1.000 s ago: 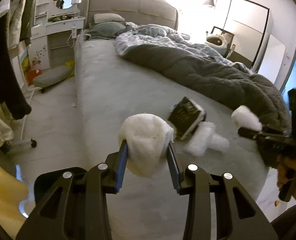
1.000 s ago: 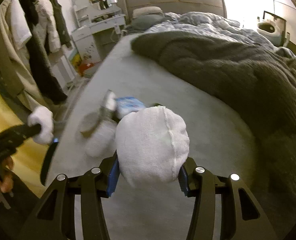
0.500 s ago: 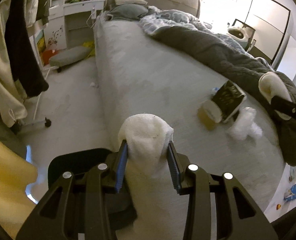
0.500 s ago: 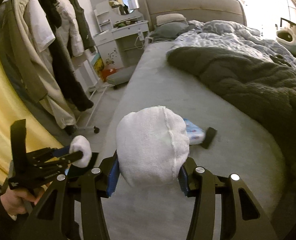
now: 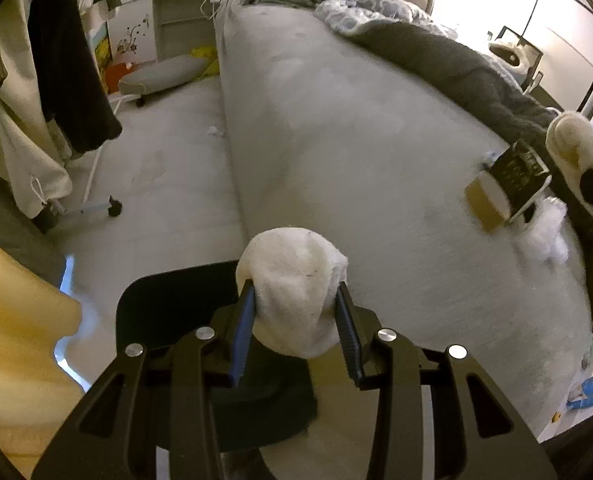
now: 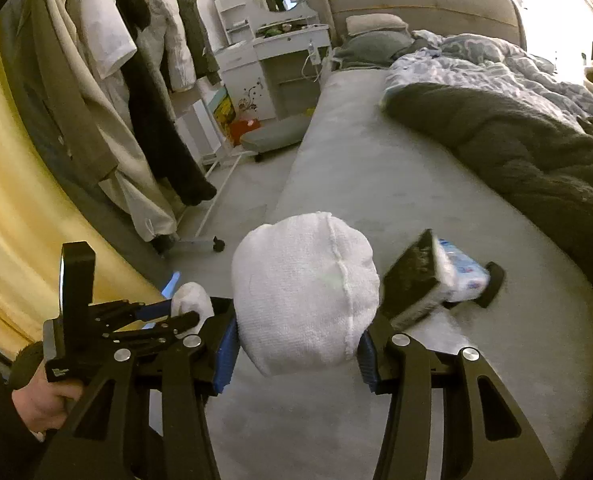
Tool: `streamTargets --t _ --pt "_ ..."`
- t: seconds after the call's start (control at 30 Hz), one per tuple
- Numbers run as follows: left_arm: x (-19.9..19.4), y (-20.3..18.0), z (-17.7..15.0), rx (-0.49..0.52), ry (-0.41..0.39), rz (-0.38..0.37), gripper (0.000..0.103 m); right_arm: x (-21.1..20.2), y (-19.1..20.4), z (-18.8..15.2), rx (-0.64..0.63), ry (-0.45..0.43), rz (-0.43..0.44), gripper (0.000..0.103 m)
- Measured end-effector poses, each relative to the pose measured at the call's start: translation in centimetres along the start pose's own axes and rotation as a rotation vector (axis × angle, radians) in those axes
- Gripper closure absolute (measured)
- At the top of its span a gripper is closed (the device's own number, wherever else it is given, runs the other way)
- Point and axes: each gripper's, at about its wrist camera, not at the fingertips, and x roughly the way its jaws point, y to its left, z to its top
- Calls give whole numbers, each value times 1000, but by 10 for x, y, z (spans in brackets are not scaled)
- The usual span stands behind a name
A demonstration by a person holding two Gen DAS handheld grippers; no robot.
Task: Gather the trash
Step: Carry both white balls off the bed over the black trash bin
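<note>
My left gripper (image 5: 294,296) is shut on a white crumpled wad (image 5: 292,268), which hangs over the rim of a black bin (image 5: 164,304) on the floor at the bed's corner. In the right wrist view, my right gripper (image 6: 300,332) is shut on a larger white wad (image 6: 304,276) above the bed's edge. The left gripper (image 6: 186,314) shows there at lower left, its small wad (image 6: 190,298) between the tips. On the grey bed lie a dark box (image 5: 516,176), a loose white tissue (image 5: 544,236) and a blue-and-white packet (image 6: 462,270).
A grey bed (image 5: 336,140) with a dark blanket (image 6: 536,160) fills the right side. Clothes hang on a wheeled rack (image 6: 136,100) at the left beside a yellow curtain (image 6: 16,220). A white dresser (image 6: 284,60) and a low grey stool (image 5: 160,76) stand farther back.
Both grippers swung left toward the bed's edge, each keeping its wad. The left one sank over the black bin, and the box and tissue slid to the right of its view.
</note>
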Motion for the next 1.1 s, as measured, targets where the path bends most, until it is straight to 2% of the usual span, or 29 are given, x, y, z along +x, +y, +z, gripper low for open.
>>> streamTargets --t 0.17,0.57,0.9,1.1 --pt "11 13 -5 3 48 18 61 15 15 2 -19 25 18 53" --pt "35 42 -22 -31 178 3 60 50 50 7 -69 78 64 53" --pt "41 66 -27 -79 220 -14 58 78 69 13 -86 111 94 53" --pt "41 75 -26 -95 216 -26 49 97 84 15 -108 135 111 53"
